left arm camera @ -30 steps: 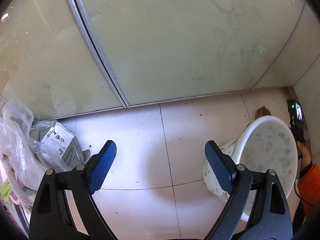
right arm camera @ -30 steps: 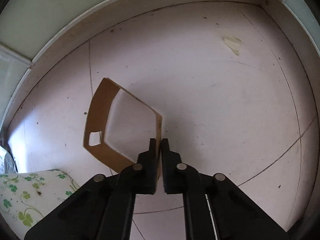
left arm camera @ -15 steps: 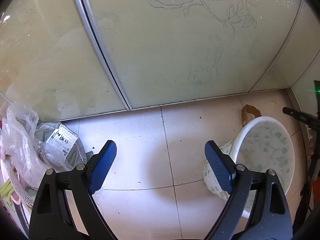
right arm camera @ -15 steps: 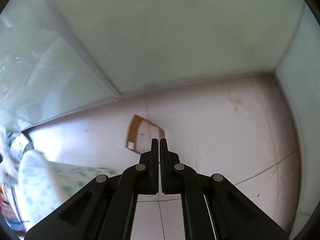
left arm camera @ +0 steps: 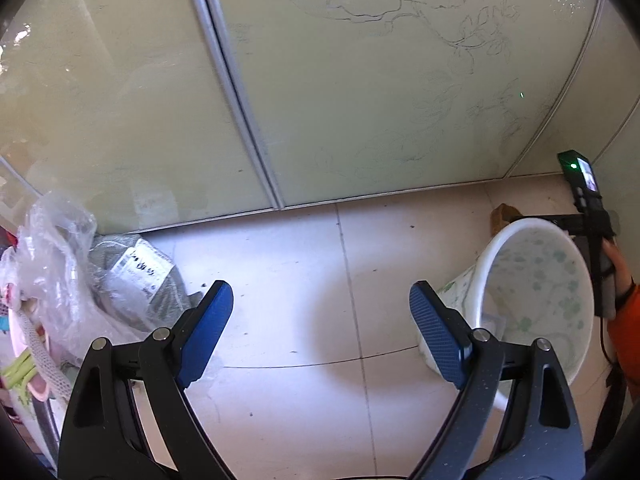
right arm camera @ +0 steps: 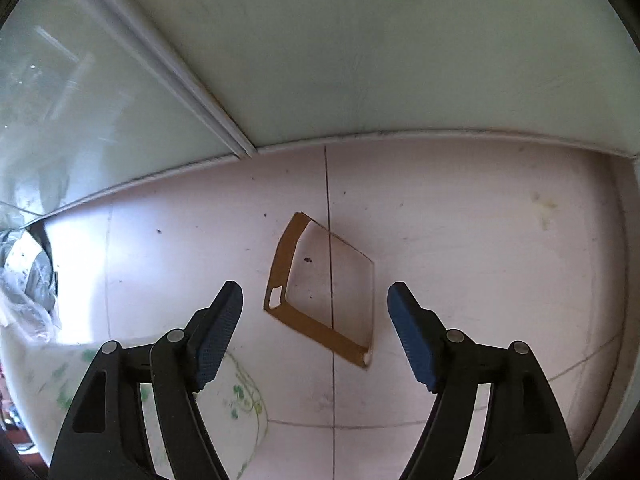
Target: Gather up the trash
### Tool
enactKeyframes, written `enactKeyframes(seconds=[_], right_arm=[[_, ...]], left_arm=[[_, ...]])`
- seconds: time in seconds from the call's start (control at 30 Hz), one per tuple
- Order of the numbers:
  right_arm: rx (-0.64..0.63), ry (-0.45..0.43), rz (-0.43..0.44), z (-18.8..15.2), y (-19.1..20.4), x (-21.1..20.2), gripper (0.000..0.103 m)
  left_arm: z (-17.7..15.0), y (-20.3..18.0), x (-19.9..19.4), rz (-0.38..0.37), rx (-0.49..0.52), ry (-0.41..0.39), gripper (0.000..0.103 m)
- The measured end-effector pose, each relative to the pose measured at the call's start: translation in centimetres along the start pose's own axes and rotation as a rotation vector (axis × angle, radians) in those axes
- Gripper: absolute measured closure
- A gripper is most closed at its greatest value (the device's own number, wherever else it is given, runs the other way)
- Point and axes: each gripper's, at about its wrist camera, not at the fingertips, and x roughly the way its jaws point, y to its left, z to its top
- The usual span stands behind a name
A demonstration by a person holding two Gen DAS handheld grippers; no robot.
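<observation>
Overhead, my right claw (right arm camera: 315, 304) had just been opening, nothing between its jaws, above the cardboard frame (right arm camera: 280, 280) on the floor (right arm camera: 460, 240); my left claw (left arm camera: 321, 307) gaped empty.

1. Left gripper (left arm camera: 321, 306): black arms with triangular cut-outs, silver pivot screws, blue textured pads (left arm camera: 438, 340).
2. Right gripper (right arm camera: 315, 307): same black frame, silver screws, blue pads (right arm camera: 412, 344).
3. Hand (left arm camera: 616, 264): orange sleeve (left arm camera: 628, 332), dark wristband, black cable beside it.
</observation>
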Motion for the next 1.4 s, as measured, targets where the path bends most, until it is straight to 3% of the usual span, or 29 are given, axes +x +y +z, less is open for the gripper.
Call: enactKeyframes(seconds=[0.13,0.3,0.37,0.43,0.53,0.7,0.87,0.93,1.03,1.07,1.13,1.23,1.3,1.4], right_arm=[[0.012,-0.013,0.001,0.3,0.5,0.7,0.026],[-0.067,0.002,-0.117,-0.1,2.2,2.0,0.025],[-0.065,0.032,-0.098,-0.5,2.2,2.7,0.033],[-0.061,0.053,-0.080,-0.9,2.1,3.2,0.061],[-0.047,0.064,-0.041,-1.6,1.7,3.1,0.094],[-0.035,-0.017,-0.050,-3.4,1.4,-0.1,0.097],[-0.051,-0.127,-0.026,-5.9,3.0,-6.5,0.099],[-0.099,-0.154,-0.027,-6.5,4.0,-8.3,0.099],[-0.129,-0.117,0.005,-5.5,4.1,-8.0,0.097],[-0.117,-0.082,0.001,-5.4,4.0,-7.6,0.092],[-0.065,-0.037,-0.013,-2.8,2.0,-7.5,0.056],[0.000,-0.075,-0.050,-2.2,0.2,-7.8,0.038],[0.032,-0.084,-0.083,-1.9,-0.9,-7.0,0.032],[0.070,-0.049,-0.144,-1.8,-3.0,-5.4,0.032]], left_arm=[[-0.4,0.5,0.1,0.019,-0.008,0.015,0.013],[-0.5,0.6,0.4,0.016,-0.010,0.029,0.013],[-0.5,0.3,0.4,0.016,-0.001,0.027,0.013],[-0.5,0.0,0.5,0.015,0.009,0.028,0.013],[-0.4,-0.3,0.5,0.009,0.015,0.030,0.013],[-0.2,-0.6,0.3,-0.006,0.019,0.027,0.013],[-0.1,-0.8,-0.2,-0.042,0.017,0.018,0.013],[-0.2,-0.9,-0.4,-0.051,0.021,0.012,0.013],[-0.2,-1.1,-0.7,-0.078,0.018,0.008,0.013],[-0.2,-1.3,-0.8,-0.089,0.013,0.008,0.013],[-0.1,-1.5,-0.9,-0.115,0.003,0.009,0.013],[-0.1,-1.9,-1.2,-0.130,0.006,0.005,0.013],[-0.2,-2.2,-1.4,-0.125,0.018,0.003,0.013],[-0.2,-2.6,-1.5,-0.116,0.028,0.011,0.013]])
